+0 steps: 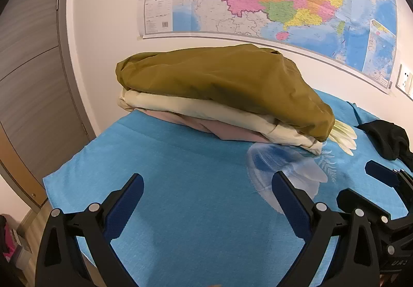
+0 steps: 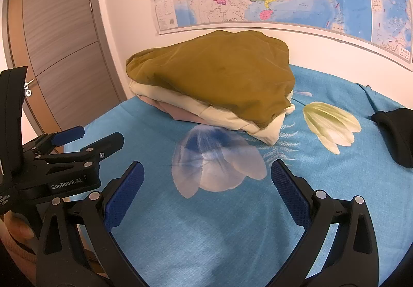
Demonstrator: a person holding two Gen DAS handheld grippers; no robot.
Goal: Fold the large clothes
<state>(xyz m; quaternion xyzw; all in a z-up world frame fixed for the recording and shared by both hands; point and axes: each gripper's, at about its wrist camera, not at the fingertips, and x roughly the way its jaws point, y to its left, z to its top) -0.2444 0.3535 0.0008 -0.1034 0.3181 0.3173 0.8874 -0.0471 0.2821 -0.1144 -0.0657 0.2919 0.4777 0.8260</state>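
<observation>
Sagging olive garment (image 2: 214,75) (crumpled, domed)

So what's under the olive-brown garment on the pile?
Under the olive-brown garment lies a folded cream garment, then a pink one on the blue bedspread. Anything beneath or deeper inside is covered.

Folded olive garment (image 1: 222,85) atop folded stack (image 1: 206,116)

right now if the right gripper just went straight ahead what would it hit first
The right gripper, open and empty, points over the blue bedspread toward the stack of folded clothes. It would probably meet the stack's near edge first, though depth is uncertain.
</observation>
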